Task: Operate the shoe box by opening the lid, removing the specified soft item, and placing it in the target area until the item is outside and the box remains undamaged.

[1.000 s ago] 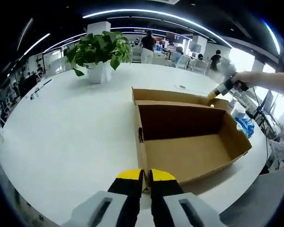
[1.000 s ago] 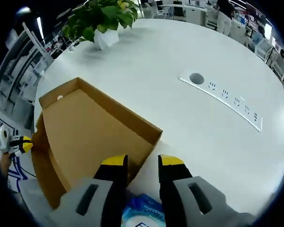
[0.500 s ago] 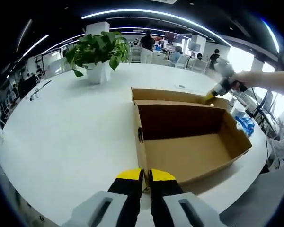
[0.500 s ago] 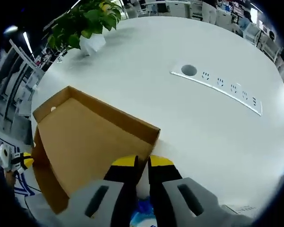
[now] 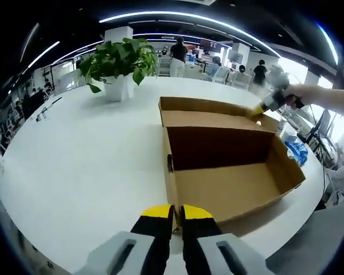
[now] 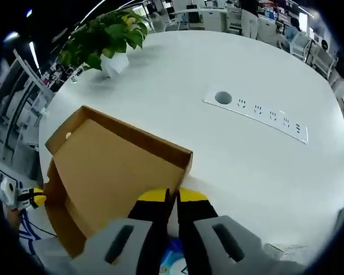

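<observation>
The open box [image 5: 223, 166] lies on the white table [image 5: 74, 154]. The left hand-held gripper [image 5: 172, 220] clamps its near wall. The right hand-held gripper [image 6: 172, 199] pinches the lid [image 6: 112, 166] edge. A blue packet [image 5: 298, 152] lies right of the box.

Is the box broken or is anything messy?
No. The box looks whole, its lid folded back and held by the right gripper. Nothing is spilled on the table.
</observation>
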Demonstrator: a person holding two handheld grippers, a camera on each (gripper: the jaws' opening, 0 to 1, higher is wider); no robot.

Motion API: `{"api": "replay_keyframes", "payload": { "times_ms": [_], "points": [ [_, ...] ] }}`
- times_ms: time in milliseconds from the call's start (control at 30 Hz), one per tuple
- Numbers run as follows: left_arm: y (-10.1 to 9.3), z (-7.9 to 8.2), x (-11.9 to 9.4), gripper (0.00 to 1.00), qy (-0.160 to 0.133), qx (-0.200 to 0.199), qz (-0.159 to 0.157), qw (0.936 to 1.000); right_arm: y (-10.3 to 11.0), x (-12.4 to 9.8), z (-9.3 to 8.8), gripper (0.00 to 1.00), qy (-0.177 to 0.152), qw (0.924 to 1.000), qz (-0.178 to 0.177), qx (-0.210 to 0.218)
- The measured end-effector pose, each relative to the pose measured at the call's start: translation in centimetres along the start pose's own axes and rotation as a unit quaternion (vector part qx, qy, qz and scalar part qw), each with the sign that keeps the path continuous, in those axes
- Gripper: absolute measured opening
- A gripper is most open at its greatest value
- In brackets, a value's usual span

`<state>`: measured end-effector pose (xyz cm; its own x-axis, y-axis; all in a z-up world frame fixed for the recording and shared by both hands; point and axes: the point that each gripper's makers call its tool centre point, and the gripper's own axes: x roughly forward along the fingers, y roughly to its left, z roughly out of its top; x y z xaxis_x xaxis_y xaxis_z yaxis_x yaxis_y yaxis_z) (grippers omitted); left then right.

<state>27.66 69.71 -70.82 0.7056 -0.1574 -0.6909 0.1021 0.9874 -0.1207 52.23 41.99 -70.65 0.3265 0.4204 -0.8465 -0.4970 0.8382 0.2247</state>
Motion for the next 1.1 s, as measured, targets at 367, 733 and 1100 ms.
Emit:
{"api": "replay_keyframes", "payload": {
  "times_ms": [367,733,1100],
  "points": [
    [-0.1,-0.1,-0.1,0.05,-0.002,0.001,0.0,1.0,0.8,-2.9,0.9,0.02,-0.045,0.999,0.0,-0.004],
    [-0.1,-0.2,-0.2,0.05,-0.005,0.002,0.0,1.0,2.0,-5.6,1.5,0.01,-0.088,0.9958,0.006,-0.024],
    [-0.2,-0.2,-0.4,0.05,-0.008,0.003,-0.003,1.0,4.0,-8.9,0.6,0.0,-0.131,0.9907,0.013,-0.035]
  ]
}}
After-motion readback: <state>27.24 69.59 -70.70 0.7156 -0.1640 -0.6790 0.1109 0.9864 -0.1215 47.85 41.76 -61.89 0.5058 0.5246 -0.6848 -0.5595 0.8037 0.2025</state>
